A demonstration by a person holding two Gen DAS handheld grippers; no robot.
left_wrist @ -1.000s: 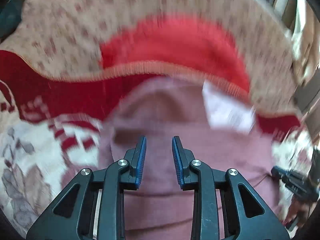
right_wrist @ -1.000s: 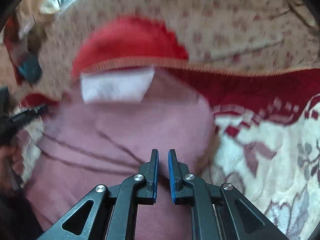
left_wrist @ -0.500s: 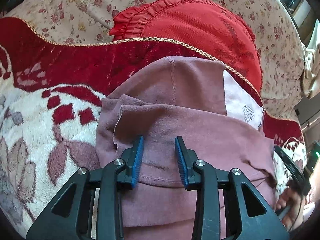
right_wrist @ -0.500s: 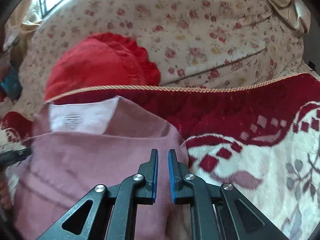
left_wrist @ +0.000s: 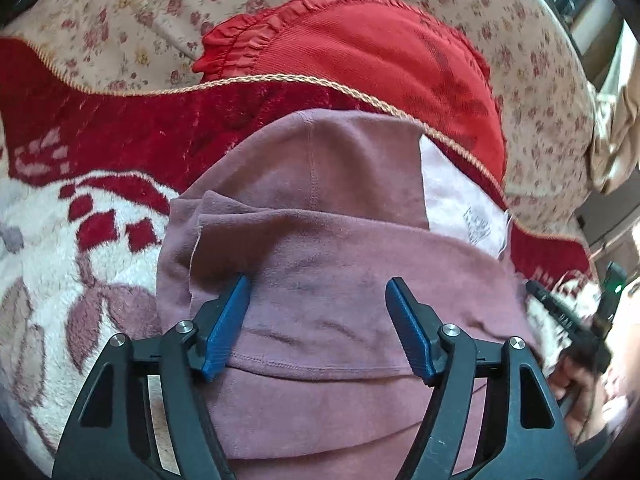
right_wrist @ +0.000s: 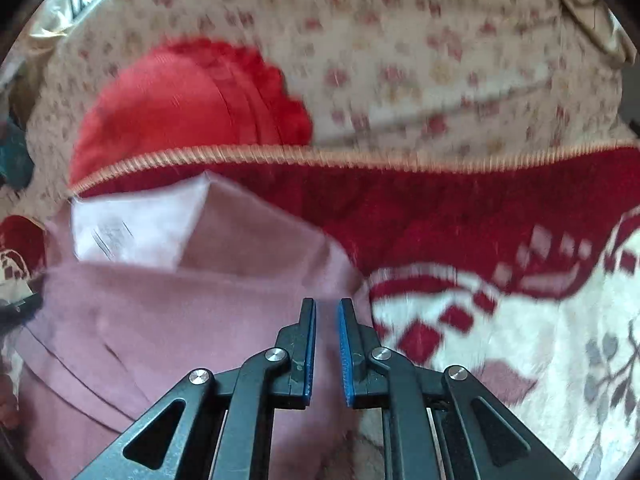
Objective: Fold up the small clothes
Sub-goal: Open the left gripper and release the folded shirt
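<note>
Two grippers were poised over the mauve garment [left_wrist: 320, 240], which was laid folded on the blanket [left_wrist: 80, 128] just below its gold cord, so the fold would stay. The left gripper [left_wrist: 318, 292] was opening, released; the right gripper [right_wrist: 327, 320] was parting, nothing visibly pinched.

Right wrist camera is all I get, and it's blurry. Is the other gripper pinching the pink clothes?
Observer: No. The left gripper is over the pink garment, its fingers wide apart and opening, pinching nothing.
Operator: Is it folded yet?
Observer: Partly. A stitched hem lies folded across the garment, low between those fingers.
Operator: What's the white patch?
Observer: The white patch is pale cloth printed with a small mark, near the garment's far edge.
</note>
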